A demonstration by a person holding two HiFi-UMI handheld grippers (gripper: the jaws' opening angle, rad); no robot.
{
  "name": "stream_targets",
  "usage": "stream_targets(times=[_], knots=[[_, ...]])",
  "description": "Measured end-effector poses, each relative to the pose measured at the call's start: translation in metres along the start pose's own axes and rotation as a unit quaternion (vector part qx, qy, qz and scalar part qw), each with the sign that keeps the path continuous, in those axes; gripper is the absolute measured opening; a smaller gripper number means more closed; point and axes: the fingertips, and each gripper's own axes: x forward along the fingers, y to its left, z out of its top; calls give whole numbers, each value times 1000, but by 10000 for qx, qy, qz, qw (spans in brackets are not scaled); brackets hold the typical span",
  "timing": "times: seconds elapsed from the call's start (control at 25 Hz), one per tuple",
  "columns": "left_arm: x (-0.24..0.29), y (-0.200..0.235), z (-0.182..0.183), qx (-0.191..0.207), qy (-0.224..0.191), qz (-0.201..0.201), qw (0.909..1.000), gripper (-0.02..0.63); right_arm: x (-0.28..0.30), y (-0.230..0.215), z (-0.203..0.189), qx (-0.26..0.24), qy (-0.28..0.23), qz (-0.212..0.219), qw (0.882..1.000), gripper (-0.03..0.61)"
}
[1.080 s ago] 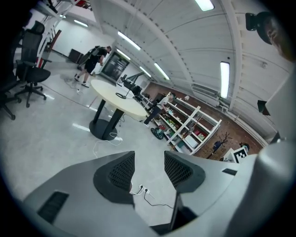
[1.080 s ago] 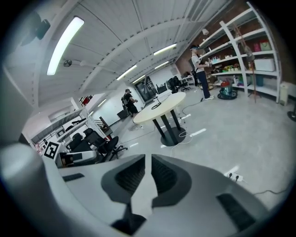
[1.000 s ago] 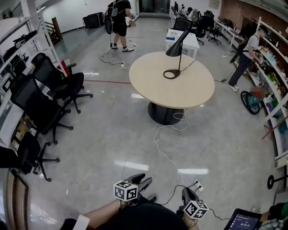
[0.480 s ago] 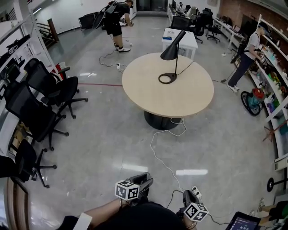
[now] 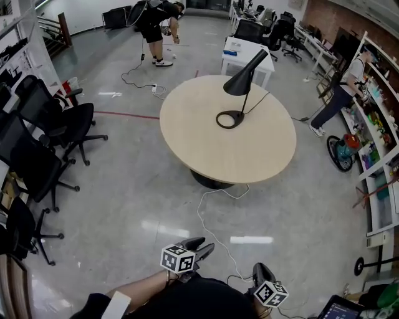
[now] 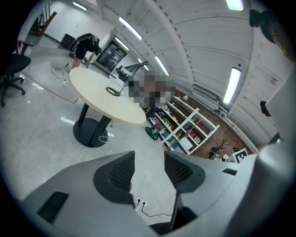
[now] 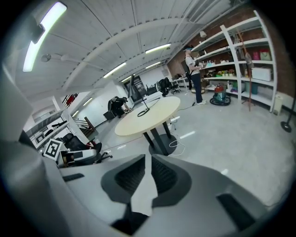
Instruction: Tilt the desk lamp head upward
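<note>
A black desk lamp (image 5: 243, 78) stands on the round beige table (image 5: 206, 149), its cone head tipped down over its ring base (image 5: 229, 119). Both grippers are far from it, low at the near edge of the head view. My left gripper (image 5: 201, 247) has a clear gap between its pads and holds nothing. My right gripper (image 5: 260, 271) shows only a narrow slit between its pads, also with nothing in it. In the left gripper view (image 6: 149, 155) the table (image 6: 92, 92) and lamp base (image 6: 112, 91) lie far ahead. The right gripper view (image 7: 148, 159) also shows the distant table (image 7: 148, 118) and lamp (image 7: 145, 105).
Black office chairs (image 5: 43, 137) line the left side. A white cable (image 5: 209, 215) runs over the floor from the table's foot (image 5: 209, 179) towards me. Shelves (image 5: 380, 156) and a person (image 5: 346, 87) are at the right, another person (image 5: 156, 19) at the back. A white desk (image 5: 240, 53) stands behind the table.
The table and lamp have come nearer and grown larger in the head view as I walk towards them. Both grippers keep their place at the bottom edge, jaws unchanged.
</note>
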Motion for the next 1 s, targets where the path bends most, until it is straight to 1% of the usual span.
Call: stream_targets(times=[0.12,0.36,0.48,0.6,0.72,0.8,1.0], knots=[[6,22,16,-50,45,23,10000,210,19,11,16,-56,35,19,10000,44],[5,65,43,-166,51,264,9995,210,52,19,31,-110,311,54,9994,44],[11,76,53,-312,28,403,9987,210,73,26,38,-149,490,220,9984,44],[24,78,64,-428,-24,515,9978,210,101,25,54,-180,619,409,9971,44],[40,83,78,-492,-94,696,9963,210,136,20,80,-160,639,635,9958,44],[54,87,91,-559,-208,842,9947,210,157,14,104,-163,580,765,9952,44],[100,80,148,-556,-637,915,9922,210,201,-7,174,-346,402,1055,9930,44]])
